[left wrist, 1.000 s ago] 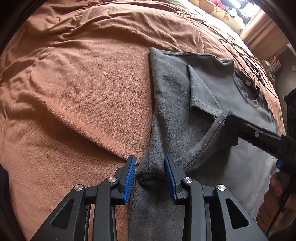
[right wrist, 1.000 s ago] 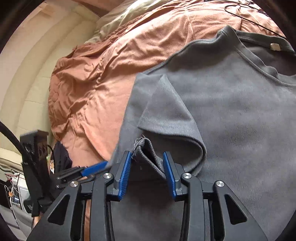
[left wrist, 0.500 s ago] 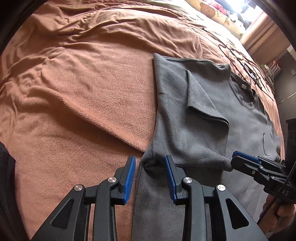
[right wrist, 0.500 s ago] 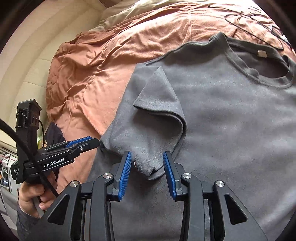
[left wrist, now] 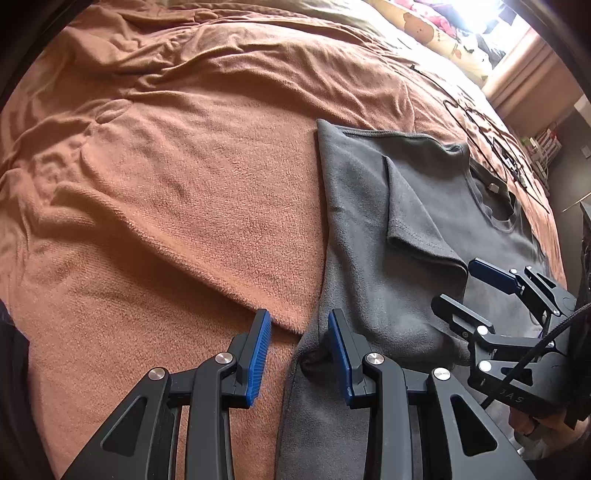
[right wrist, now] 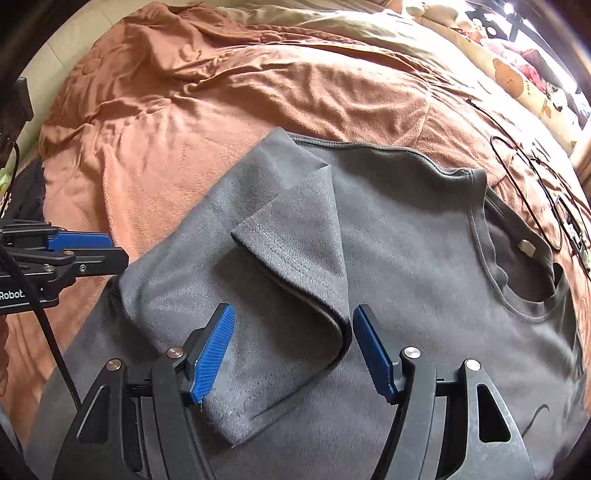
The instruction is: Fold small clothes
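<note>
A grey T-shirt (left wrist: 373, 236) lies flat on a brown blanket, its left side and sleeve (right wrist: 295, 258) folded over onto the body. The neck hole (right wrist: 524, 273) is at the right. My left gripper (left wrist: 299, 354) is open just above the shirt's folded side edge, its right pad beside a small pucker of cloth. My right gripper (right wrist: 291, 354) is open wide and empty above the folded sleeve's hem. It also shows in the left wrist view (left wrist: 465, 291), at the right. The left gripper shows in the right wrist view (right wrist: 92, 247), at the left edge.
The brown blanket (left wrist: 166, 184) covers the bed and is wrinkled at the far side. Black wire hangers (right wrist: 535, 184) lie on it beyond the shirt's collar. Pillows with a bear print (left wrist: 436, 29) line the far edge.
Both grippers have let go of the shirt and opened. The right one laid the sleeve down on the body and drew back; the left drew back slightly.
</note>
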Available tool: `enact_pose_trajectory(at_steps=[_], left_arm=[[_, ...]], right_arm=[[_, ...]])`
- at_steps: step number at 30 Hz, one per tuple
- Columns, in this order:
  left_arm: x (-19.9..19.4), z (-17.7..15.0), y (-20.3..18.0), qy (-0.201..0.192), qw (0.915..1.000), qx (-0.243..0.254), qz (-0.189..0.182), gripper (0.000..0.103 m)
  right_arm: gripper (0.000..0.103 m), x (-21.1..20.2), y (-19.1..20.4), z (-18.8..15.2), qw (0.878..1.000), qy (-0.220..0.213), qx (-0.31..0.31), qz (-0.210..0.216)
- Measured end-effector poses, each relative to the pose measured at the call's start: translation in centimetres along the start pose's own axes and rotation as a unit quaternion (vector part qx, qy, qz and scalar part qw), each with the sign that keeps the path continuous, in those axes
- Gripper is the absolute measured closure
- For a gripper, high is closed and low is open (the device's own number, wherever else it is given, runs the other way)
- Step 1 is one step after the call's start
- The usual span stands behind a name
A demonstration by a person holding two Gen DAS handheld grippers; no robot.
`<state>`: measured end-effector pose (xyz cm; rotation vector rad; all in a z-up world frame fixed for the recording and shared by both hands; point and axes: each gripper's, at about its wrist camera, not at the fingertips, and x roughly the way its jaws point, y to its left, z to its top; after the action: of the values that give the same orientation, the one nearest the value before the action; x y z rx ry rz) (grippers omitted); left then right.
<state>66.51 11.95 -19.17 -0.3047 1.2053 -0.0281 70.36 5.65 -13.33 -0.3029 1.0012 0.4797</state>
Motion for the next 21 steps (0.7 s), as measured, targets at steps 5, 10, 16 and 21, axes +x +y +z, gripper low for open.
enact_pose_trajectory(at_steps=[5, 10, 16, 21], left_arm=[[-0.1, 0.5, 0.0, -0.01, 0.9999, 0.007, -0.011, 0.069], [0.3, 0.9, -0.3, -0.011, 0.9998, 0.014, -0.011, 0.069], [0.8, 1.8, -0.8, -0.011, 0.9997, 0.021, -0.004, 0.069], [1.2, 2.7, -1.1, -0.014, 0.9996, 0.023, 0.003, 0.069]], right_arm=[[0.038, 2.2, -0.1, 0.9, 0.999, 0.0, -0.035, -0.005], [0.067, 3.7, -1.1, 1.2, 0.999, 0.001, -0.039, 0.008], [0.098, 2.6, -5.1, 1.3, 0.999, -0.02, 0.041, 0.017], [0.101, 2.7, -9.6, 0.1, 0.987, -0.024, 0.139, 0.073]])
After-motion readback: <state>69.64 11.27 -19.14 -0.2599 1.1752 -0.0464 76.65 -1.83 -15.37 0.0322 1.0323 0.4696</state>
